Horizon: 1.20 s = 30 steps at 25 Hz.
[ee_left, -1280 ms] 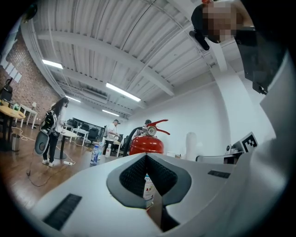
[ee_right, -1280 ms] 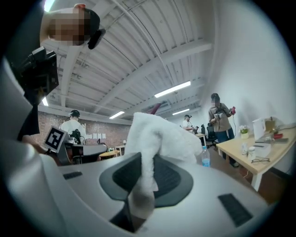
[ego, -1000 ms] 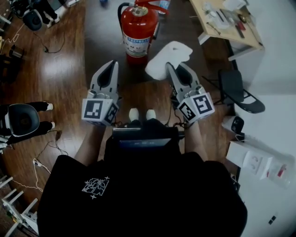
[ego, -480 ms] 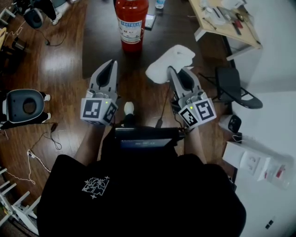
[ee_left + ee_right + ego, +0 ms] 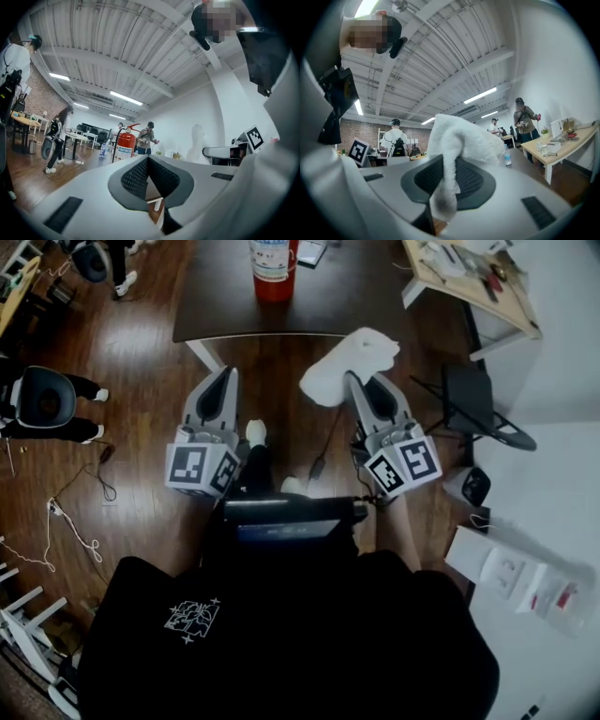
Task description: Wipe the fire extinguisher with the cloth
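A red fire extinguisher (image 5: 273, 265) stands on a dark table (image 5: 244, 306) at the top of the head view; it also shows far off in the left gripper view as the extinguisher (image 5: 124, 146). My right gripper (image 5: 351, 381) is shut on a white cloth (image 5: 349, 365), which bunches up past its tips; in the right gripper view the cloth (image 5: 457, 140) hangs pinched between the jaws. My left gripper (image 5: 225, 376) is shut with nothing in it, short of the table's near edge. Both grippers are well apart from the extinguisher.
A light wooden table (image 5: 469, 282) with small tools stands at upper right, a black folding chair (image 5: 478, 413) beside it. Cables (image 5: 75, 521) trail over the wooden floor at left. Several people stand in the room in the gripper views. A water bottle (image 5: 507, 155) stands on the dark table.
The view has drawn back: the extinguisher has slid from near the grippers to the top edge, and the dark table's front edge now shows. Both grippers keep their pose.
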Motion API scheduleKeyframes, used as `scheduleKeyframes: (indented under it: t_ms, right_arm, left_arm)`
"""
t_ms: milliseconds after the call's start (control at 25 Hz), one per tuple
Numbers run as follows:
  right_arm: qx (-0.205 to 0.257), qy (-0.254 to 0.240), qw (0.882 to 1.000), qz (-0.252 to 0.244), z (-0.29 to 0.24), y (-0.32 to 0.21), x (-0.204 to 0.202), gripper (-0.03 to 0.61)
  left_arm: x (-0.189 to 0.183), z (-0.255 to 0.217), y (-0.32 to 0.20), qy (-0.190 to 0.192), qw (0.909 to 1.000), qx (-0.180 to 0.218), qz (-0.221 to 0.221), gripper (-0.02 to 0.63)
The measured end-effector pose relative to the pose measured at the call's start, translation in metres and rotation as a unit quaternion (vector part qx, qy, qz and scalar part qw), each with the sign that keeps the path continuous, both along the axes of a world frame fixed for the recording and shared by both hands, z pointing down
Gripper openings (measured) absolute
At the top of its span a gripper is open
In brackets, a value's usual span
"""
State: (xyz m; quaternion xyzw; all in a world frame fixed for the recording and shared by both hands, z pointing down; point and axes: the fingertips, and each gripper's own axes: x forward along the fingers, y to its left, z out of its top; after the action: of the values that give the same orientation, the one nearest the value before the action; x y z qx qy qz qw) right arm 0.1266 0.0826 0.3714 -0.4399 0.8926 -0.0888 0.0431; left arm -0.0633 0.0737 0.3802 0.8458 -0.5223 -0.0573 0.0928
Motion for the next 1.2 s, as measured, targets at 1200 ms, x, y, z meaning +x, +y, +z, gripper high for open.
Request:
scheduleKeyframes:
  t_ms: [1200]
  right_arm:
    - [-0.006,0.015,0.998,0.054,-0.006,0.042,-0.028,0.086]
  left_arm:
    - [-0.016,-0.022,0.031,-0.003,0.9993,0.025,0.028,0.0]
